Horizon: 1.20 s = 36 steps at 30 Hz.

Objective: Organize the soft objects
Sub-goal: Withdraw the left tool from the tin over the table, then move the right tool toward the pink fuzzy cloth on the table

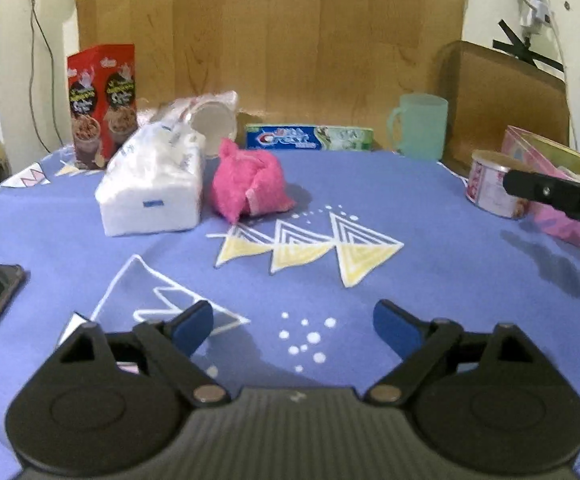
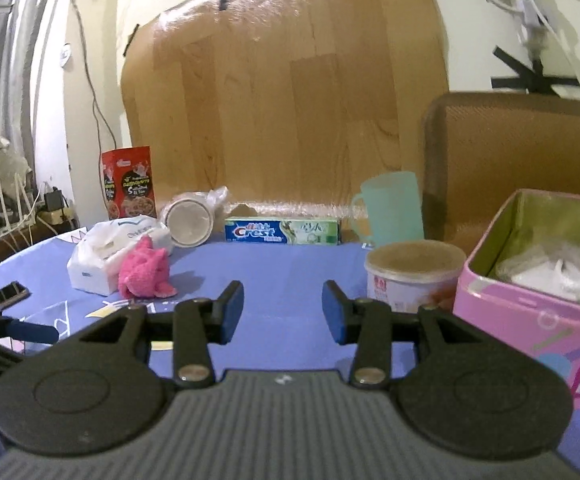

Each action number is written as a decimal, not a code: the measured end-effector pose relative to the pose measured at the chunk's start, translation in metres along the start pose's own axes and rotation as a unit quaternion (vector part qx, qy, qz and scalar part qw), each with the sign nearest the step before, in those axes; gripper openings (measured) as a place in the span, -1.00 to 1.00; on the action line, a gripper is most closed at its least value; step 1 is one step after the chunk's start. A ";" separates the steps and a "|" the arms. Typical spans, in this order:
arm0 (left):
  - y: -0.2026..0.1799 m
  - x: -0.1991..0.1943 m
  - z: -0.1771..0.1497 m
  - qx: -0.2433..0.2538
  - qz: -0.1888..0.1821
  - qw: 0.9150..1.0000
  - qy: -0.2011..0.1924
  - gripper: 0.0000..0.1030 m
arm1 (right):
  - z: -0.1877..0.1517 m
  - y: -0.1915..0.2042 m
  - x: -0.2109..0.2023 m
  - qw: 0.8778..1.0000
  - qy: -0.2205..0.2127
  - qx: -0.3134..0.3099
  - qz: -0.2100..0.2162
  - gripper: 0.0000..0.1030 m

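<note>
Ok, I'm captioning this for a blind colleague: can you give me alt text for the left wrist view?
The open left gripper hovers empty over a blue patterned tablecloth. Ahead lie a pink plush toy beside a white tissue pack, with a red snack box, toothpaste box and green mug behind. The right gripper enters from the right.
</note>
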<state>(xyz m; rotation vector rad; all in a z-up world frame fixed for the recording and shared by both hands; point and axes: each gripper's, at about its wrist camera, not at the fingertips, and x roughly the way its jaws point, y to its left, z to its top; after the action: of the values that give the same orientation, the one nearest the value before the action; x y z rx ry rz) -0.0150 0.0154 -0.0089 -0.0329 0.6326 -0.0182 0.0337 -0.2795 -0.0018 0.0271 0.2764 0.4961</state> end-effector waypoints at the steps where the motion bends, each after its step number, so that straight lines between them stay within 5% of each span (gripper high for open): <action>1: 0.001 0.000 -0.002 -0.002 -0.002 1.000 0.002 0.76 | -0.001 -0.002 -0.003 1.000 0.000 0.002 -0.001 -0.08; 20: -0.001 -0.005 -0.007 -0.006 -0.001 1.000 0.000 0.83 | 0.004 0.002 -0.005 1.000 -0.024 0.015 0.002 -0.07; 23: -0.001 -0.004 -0.006 -0.005 -0.002 1.000 0.001 0.84 | 0.028 -0.007 -0.027 0.999 -0.045 0.017 0.000 -0.07; 26: 0.000 -0.005 -0.006 -0.009 -0.005 1.000 -0.001 0.84 | 0.084 -0.023 -0.078 0.993 -0.117 0.003 0.001 -0.06; 30: 0.001 -0.005 -0.007 -0.014 -0.007 1.000 -0.004 0.84 | 0.161 -0.049 -0.142 0.979 -0.204 -0.009 -0.029 0.25; 33: 0.005 -0.007 -0.008 -0.026 -0.013 1.000 -0.008 0.84 | 0.179 -0.056 -0.144 0.979 -0.201 0.009 -0.019 0.28; 36: 0.005 -0.007 -0.008 -0.027 -0.014 1.000 -0.009 0.84 | 0.159 -0.043 -0.107 0.989 -0.144 0.023 -0.001 0.28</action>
<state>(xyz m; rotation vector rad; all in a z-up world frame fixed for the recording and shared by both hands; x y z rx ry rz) -0.0252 0.0204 -0.0110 -0.0935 0.6155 -0.0291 0.0057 -0.3614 0.1742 0.1419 0.0047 0.4774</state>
